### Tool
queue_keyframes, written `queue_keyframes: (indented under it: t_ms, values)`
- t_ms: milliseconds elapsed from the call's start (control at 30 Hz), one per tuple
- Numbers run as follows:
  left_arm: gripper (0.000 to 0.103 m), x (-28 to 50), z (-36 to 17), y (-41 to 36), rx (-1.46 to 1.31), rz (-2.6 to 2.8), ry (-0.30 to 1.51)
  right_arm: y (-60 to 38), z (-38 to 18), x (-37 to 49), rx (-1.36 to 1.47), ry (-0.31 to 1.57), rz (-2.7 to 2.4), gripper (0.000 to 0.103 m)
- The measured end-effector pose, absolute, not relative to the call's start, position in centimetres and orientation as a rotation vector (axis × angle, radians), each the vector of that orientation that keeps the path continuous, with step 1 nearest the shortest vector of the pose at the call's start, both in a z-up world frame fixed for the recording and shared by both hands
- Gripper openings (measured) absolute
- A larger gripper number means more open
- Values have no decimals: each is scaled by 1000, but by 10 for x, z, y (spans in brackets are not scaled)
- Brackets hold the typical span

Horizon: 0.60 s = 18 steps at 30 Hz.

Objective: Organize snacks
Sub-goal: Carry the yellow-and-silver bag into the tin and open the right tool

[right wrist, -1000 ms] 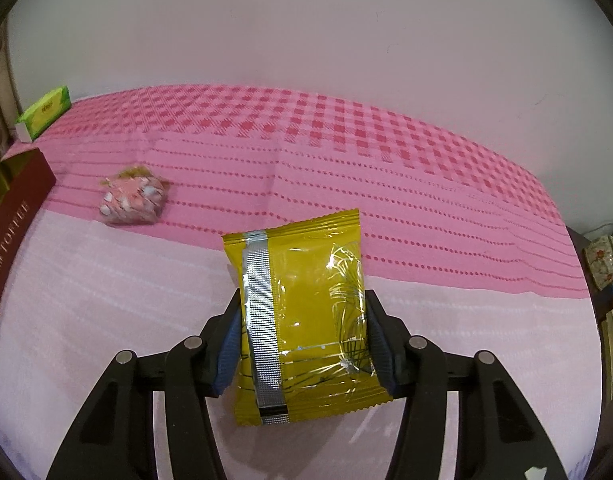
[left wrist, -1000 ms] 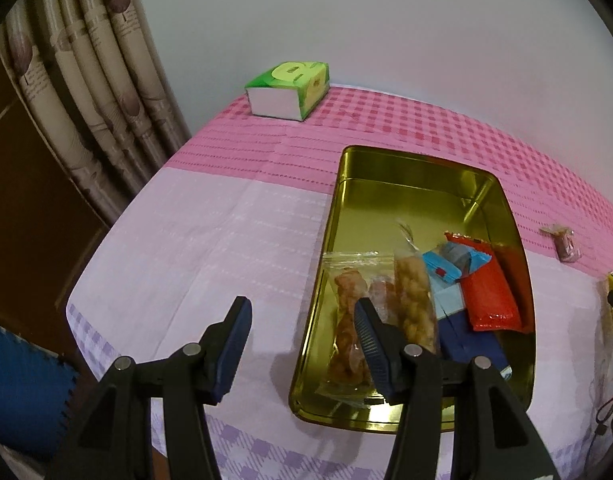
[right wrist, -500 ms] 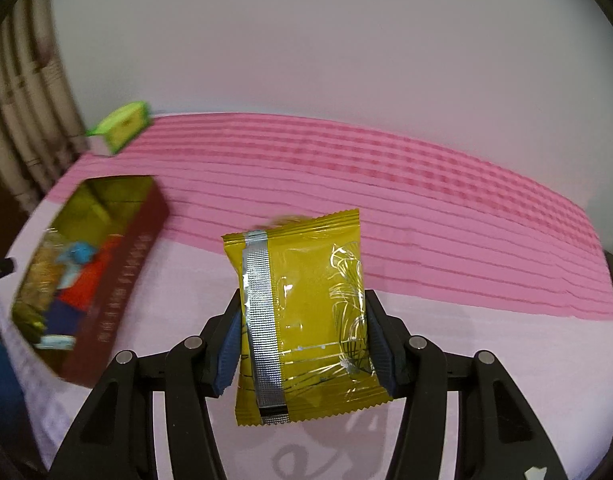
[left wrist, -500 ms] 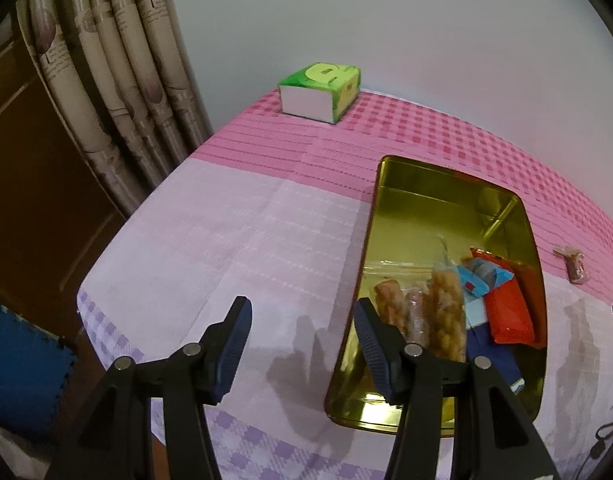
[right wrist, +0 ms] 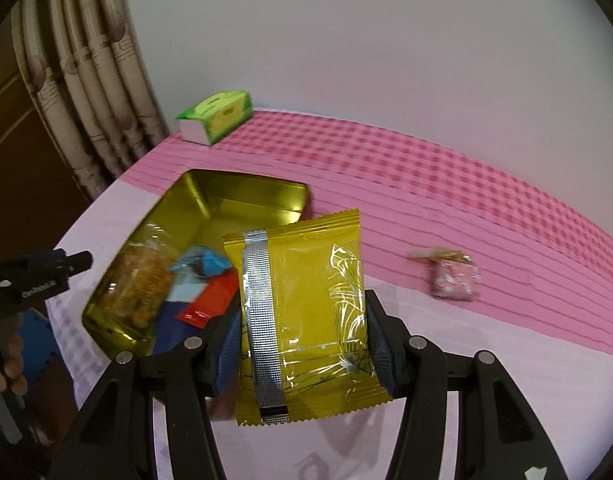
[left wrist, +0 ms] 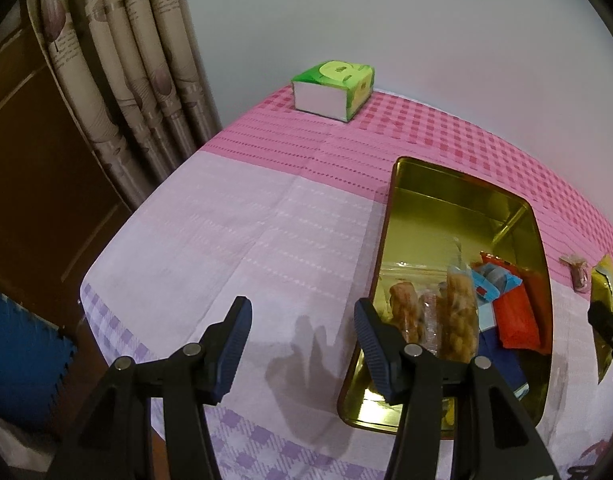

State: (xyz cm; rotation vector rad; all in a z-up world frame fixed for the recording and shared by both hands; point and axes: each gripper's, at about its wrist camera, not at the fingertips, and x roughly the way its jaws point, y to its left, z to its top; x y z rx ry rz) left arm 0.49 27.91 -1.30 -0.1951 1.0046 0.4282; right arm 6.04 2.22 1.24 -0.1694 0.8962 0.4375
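Your right gripper (right wrist: 302, 344) is clamped by both blue pads on a yellow foil snack packet with a silver seam strip (right wrist: 306, 320), which stands upright between the jaws, its long axis running up and away from you. From there the open gold-lined rectangular tin (right wrist: 242, 188) lies to the left and a little ahead, its long axis slanting from near left to far right; packets already fill its near end, while the far end shows bare. So the carry goes left, and I judge the bare far end the better drop. Your left gripper (left wrist: 302, 344) hangs empty, jaws about half apart, over the cloth just left of the tin. A small pink wrapped sweet (right wrist: 454, 278) waits on the pink checked tablecloth (right wrist: 426, 184), to your right.
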Motion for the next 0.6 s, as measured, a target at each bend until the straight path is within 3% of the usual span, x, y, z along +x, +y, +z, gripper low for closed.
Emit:
queue_keyframes:
  t_ms: [600]
  values:
    - [55, 2, -14, 290, -231, 453, 1013, 93, -8, 56, -245, 947, 532, 51]
